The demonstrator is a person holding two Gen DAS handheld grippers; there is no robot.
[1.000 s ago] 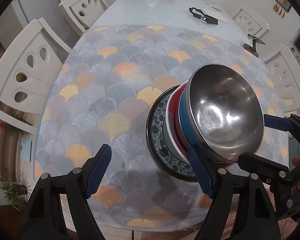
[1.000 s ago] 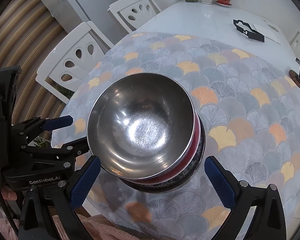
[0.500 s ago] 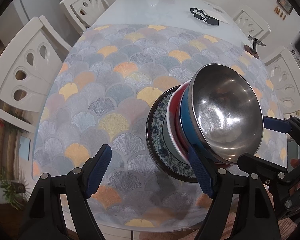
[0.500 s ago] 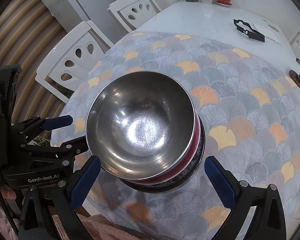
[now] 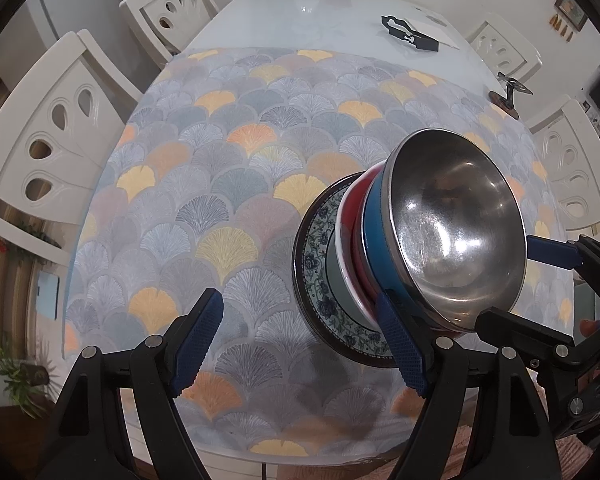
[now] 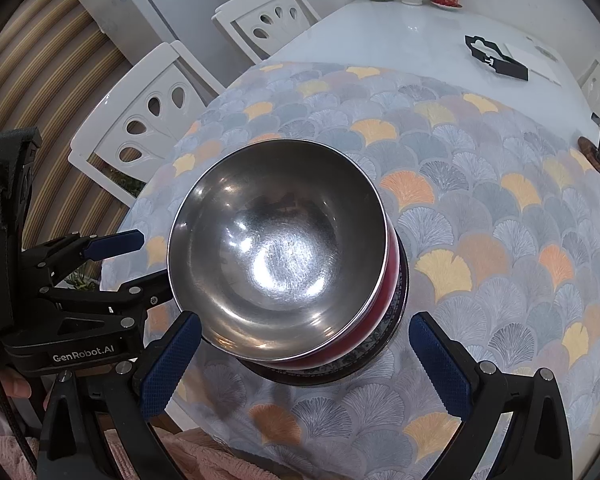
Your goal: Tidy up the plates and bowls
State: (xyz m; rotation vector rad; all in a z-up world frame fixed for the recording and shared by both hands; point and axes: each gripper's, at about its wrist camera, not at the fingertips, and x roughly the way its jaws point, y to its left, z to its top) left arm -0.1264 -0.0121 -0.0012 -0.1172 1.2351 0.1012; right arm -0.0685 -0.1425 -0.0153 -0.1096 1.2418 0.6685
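Nothing has been shifted in the last second: the steel bowl (image 6: 278,252) is left nested atop the stack on the patterned plate (image 5: 320,280), both grippers' fingers spread, nothing gripped; stacking looks finished.

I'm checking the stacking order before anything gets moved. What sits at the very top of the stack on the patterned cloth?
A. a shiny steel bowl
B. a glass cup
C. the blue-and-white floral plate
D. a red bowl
A: the steel bowl sits uppermost, with the floral plate at the bottom.
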